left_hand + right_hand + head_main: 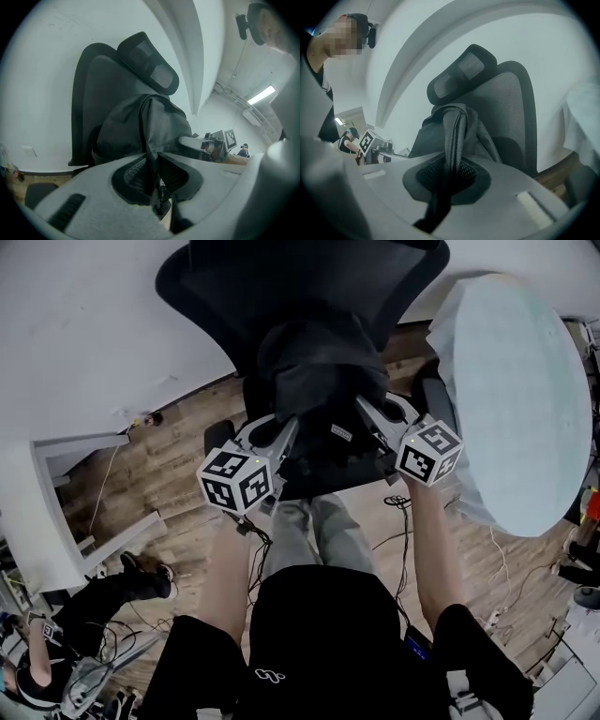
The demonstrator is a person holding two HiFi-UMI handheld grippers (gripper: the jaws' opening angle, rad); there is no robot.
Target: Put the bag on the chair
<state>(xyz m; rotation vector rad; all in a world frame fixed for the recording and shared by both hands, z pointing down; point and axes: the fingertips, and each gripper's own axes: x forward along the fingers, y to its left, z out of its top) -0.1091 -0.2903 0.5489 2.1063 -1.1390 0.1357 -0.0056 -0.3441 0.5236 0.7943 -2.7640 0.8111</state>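
Note:
A dark grey bag (319, 357) rests on the seat of a black mesh office chair (309, 277), leaning towards its backrest. My left gripper (287, 430) reaches in from the front left and is shut on a fold of the bag's fabric (149, 140). From the front right, my right gripper (366, 413) is shut on a woven strap (454, 136) of the bag. In the left gripper view the bag (140, 126) sits before the backrest (91, 93) and headrest (150, 65). In the right gripper view the bag (440, 136) stands in front of the chair's mesh back (511, 108).
A white curved desk (84, 334) runs behind and left of the chair. A large pale teal rounded surface (520, 399) stands close on the right. Cables (403, 521) lie on the wood floor. Another person (56, 643) crouches at the lower left.

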